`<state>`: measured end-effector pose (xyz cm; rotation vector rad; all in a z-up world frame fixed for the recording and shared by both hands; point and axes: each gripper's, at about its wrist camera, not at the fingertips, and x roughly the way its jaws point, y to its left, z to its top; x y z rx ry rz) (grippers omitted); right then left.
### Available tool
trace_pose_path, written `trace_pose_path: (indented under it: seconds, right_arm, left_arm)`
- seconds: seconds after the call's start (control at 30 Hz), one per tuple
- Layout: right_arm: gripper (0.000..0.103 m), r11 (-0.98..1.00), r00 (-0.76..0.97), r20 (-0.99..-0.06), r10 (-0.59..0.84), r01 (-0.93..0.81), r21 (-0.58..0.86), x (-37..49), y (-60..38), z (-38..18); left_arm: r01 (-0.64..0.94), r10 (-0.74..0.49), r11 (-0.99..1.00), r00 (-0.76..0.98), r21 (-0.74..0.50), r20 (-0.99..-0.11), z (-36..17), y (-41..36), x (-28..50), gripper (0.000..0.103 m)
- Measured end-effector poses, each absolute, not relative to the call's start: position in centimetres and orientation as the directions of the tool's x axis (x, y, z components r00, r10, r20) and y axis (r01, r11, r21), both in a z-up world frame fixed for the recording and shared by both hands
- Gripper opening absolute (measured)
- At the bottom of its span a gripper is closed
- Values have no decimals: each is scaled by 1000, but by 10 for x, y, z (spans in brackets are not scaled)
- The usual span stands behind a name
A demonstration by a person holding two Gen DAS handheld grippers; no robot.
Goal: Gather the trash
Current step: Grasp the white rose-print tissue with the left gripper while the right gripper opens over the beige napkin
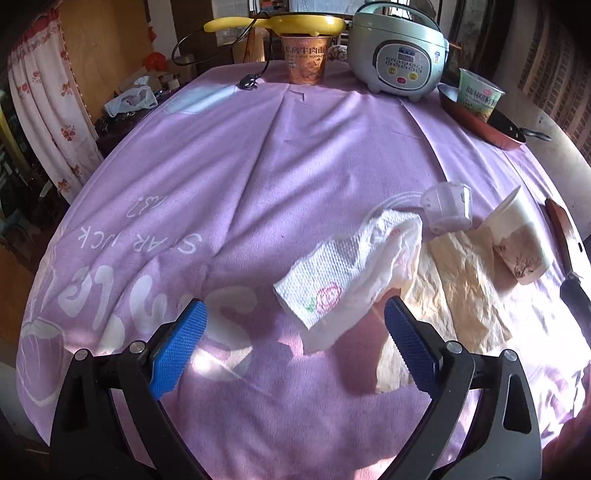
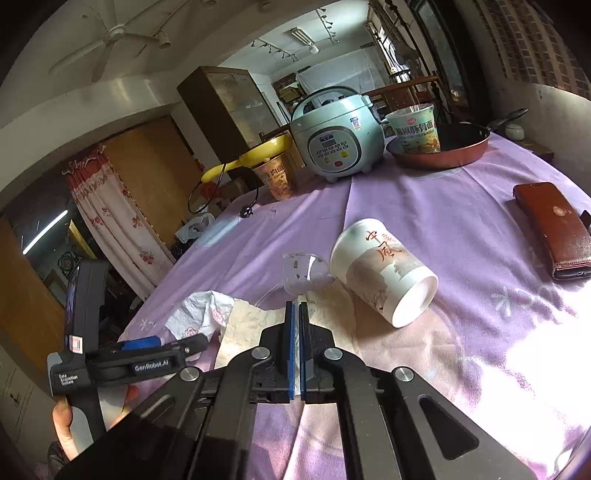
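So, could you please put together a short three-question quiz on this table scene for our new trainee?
1. True or false: the paper cup stands upright on the purple cloth.
2. Multiple choice: where is the green noodle cup? A) on the rice cooker; B) in the red pan; C) under the yellow dish.
3. Fill in: the left claw is ____, and the right claw is ____.

Key: 1 false, it lies on its side, partly on the tan paper. 2 B. 3 open; shut, with nothing seen between its pads.
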<state>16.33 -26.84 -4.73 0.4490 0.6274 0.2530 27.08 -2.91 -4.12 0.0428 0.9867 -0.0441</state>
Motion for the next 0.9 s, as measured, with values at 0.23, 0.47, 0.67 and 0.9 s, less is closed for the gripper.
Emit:
trace_pose_path:
  seconds: [0.23, 0.47, 0.67, 0.9]
  right_arm:
    - [26, 851, 758, -532, 377, -58, 521, 167, -272, -55]
    - [38, 860, 746, -548, 379, -66, 505, 166, -264, -56]
    - [54, 874, 706, -585, 400, -101, 475, 170, -248, -59]
    - [70, 880, 652, -627, 427, -139, 454, 179, -231, -66]
  left_arm:
    - [100, -111, 993, 570, -66, -814, -42, -37, 285, 93]
    - [135, -218, 976, 553, -173, -804, -49, -27, 287, 31]
    - [78, -240, 967, 612, -244, -754, -37, 4, 277, 13]
    - [-40, -230, 948, 601, -316, -766, -42, 41, 283, 13]
